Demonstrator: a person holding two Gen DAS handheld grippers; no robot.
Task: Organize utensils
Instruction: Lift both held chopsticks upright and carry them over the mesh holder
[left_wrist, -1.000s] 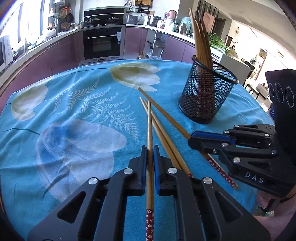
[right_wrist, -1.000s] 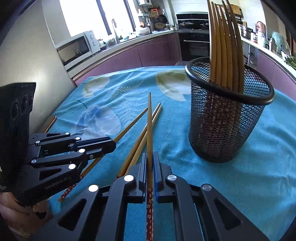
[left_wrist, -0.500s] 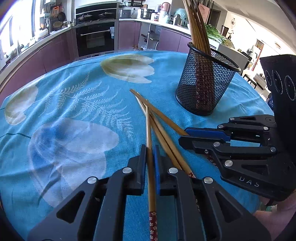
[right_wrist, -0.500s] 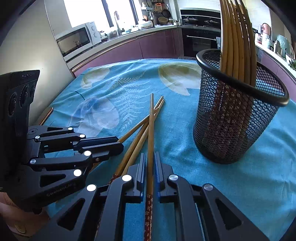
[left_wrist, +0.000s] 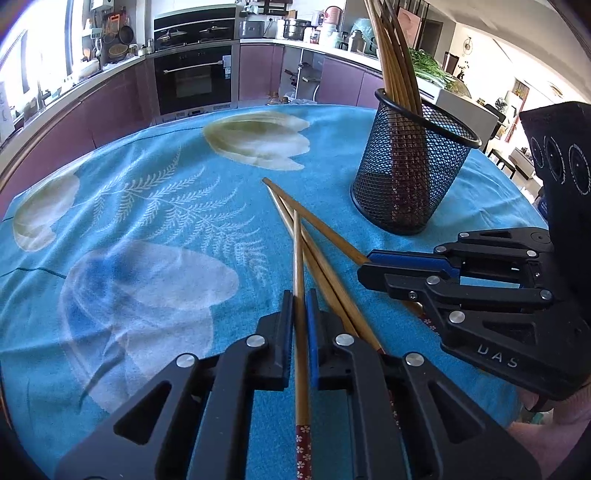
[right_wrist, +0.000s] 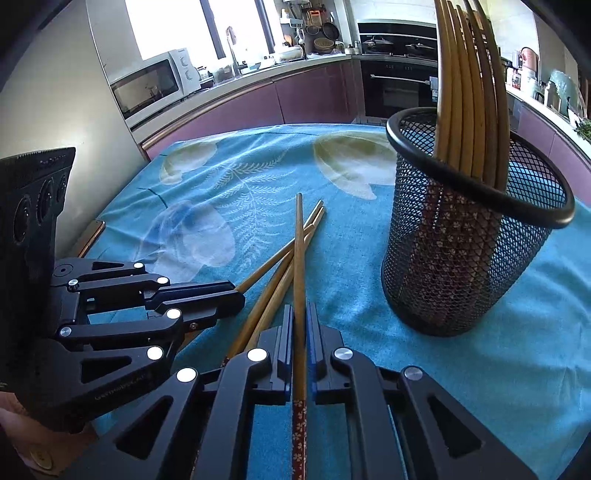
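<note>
- The worktop (left_wrist: 155, 206), under a blue leaf-print cloth, fills both views; only the right wrist view shows a microwave (right_wrist: 151, 86) on the far kitchen counter, while the left wrist view alone shows greens (left_wrist: 430, 64) behind the holder.
- A black mesh holder (right_wrist: 461, 258) stands upright on the cloth with a bunch of chopsticks (right_wrist: 467, 92) in it; the right view looks into its rim, the left view sees it from farther off (left_wrist: 410, 173).
- The left tool (left_wrist: 300, 295) is closed on one chopstick (left_wrist: 297, 251).
- The right tool (right_wrist: 300, 310) is likewise clamped on a chopstick (right_wrist: 298, 240); from the left view its tips (left_wrist: 364, 264) sit over a loose stick.
- Two loose sticks (right_wrist: 275, 291) lie crossed under the held ones, near the holder.
</note>
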